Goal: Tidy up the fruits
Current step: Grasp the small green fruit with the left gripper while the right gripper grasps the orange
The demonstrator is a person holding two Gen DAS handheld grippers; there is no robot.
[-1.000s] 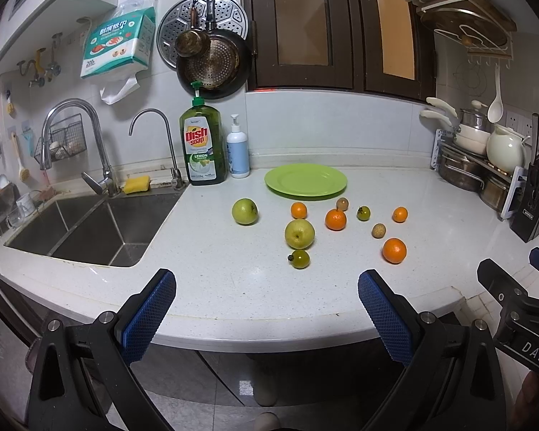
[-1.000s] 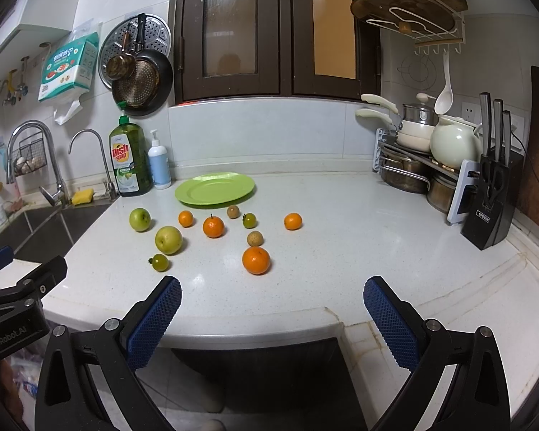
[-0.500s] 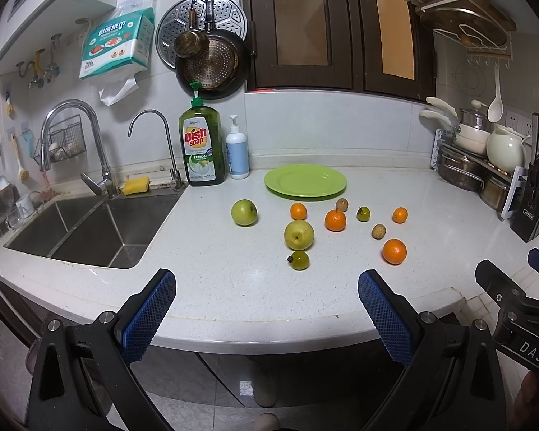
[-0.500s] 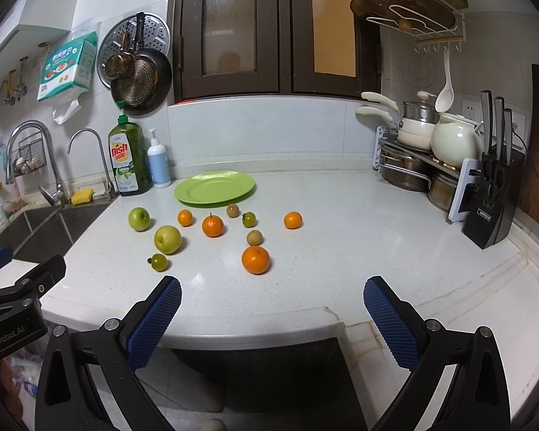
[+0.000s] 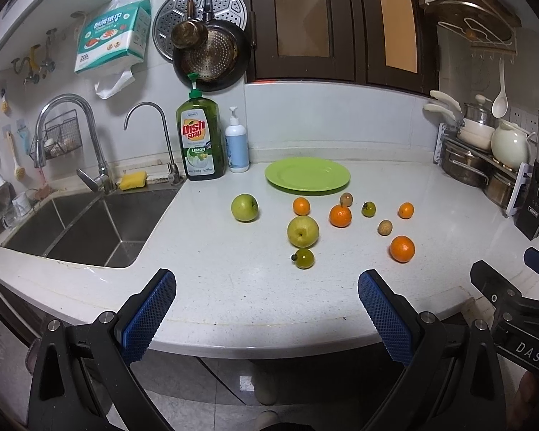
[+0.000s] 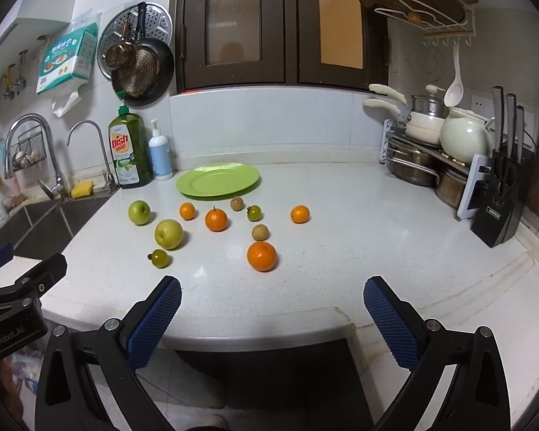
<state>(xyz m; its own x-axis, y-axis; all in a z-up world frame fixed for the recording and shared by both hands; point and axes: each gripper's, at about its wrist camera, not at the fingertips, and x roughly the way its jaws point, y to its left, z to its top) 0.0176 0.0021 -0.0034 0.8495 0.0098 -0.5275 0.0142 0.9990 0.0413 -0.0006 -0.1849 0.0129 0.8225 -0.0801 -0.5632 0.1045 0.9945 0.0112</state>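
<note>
Hovering off the counter [image 5: 233,287] edge: left gripper [image 5: 266,298] and right gripper [image 6: 271,301] both spread wide, empty; fruits loose before green plate [image 5: 307,175]

A white speckled worktop [image 5: 233,287] runs along a tiled wall. At its left, a steel double sink [image 5: 86,222] sits under two curved taps, with a yellow sponge [image 5: 133,180] on the ledge behind. A green dish soap bottle [image 5: 200,136] stands just beside a small white pump bottle [image 5: 236,147]. Pans and a steamer tray [image 5: 204,36] hang above. At the right, a pot rack [image 6: 427,154] stands near a black knife block [image 6: 499,208].
</note>
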